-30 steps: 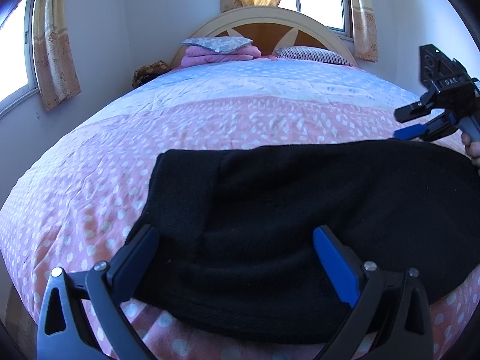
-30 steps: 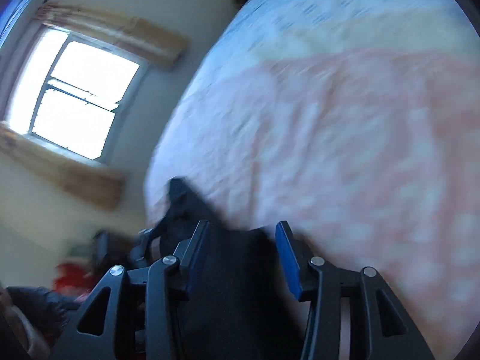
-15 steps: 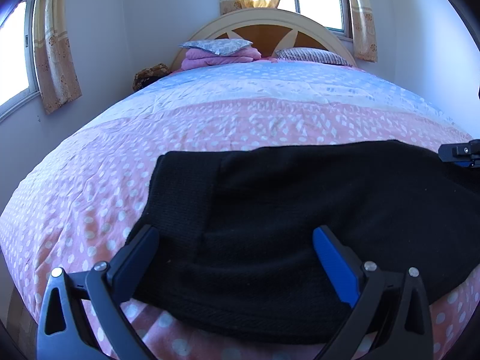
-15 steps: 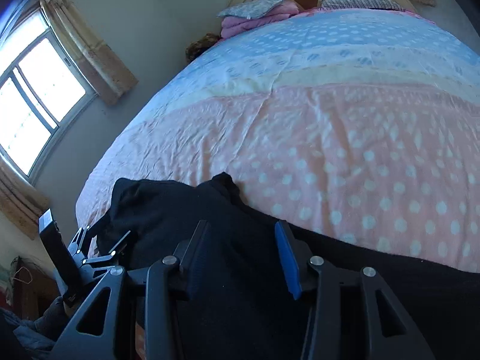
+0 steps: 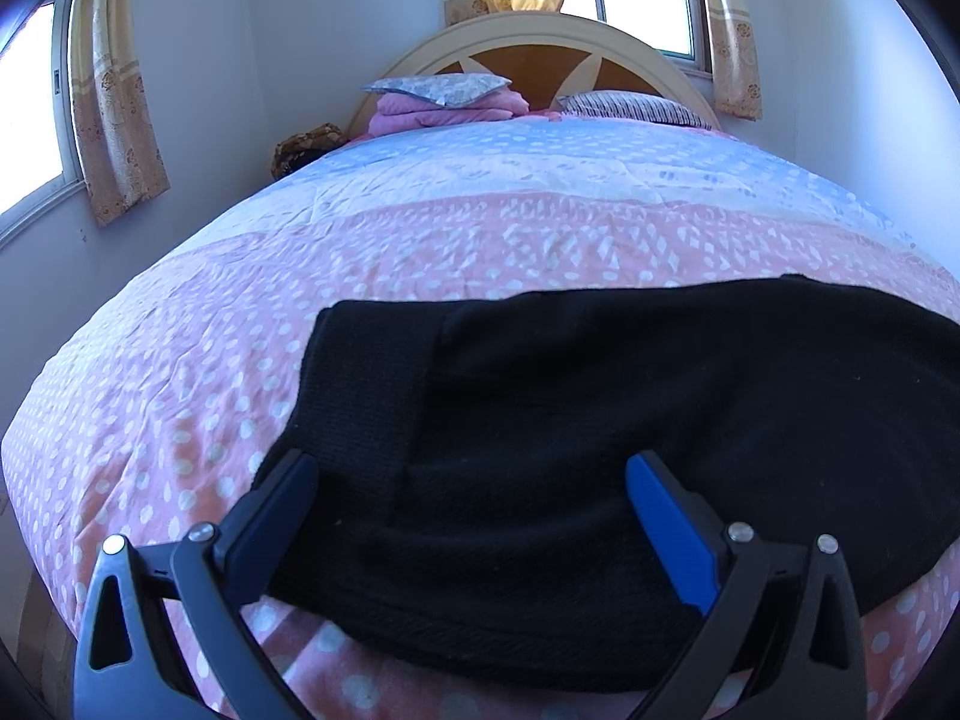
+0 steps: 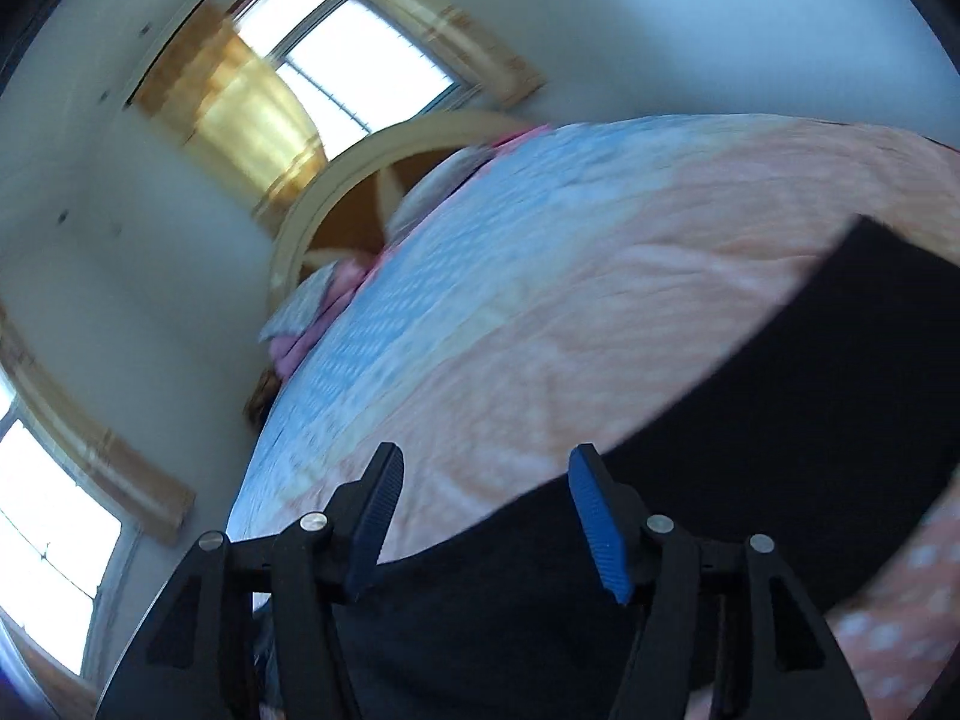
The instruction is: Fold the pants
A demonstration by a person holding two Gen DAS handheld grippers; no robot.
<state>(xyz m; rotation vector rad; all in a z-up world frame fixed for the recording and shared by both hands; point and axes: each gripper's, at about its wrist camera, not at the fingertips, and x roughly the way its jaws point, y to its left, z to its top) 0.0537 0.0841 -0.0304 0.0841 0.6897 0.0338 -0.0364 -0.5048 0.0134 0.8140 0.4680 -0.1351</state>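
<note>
The black pants (image 5: 600,420) lie flat across the near end of the bed (image 5: 480,228), their waistband (image 5: 366,384) at about 9 o'clock in the left view. The left gripper (image 5: 474,510) hovers over the near hem, jaws spread wide and empty. The right gripper (image 6: 486,498), tilted and blurred, is also parted and holds nothing. To fold cleanly, I'd pinch both near corners together, lift evenly and carry toward 12 o'clock
</note>
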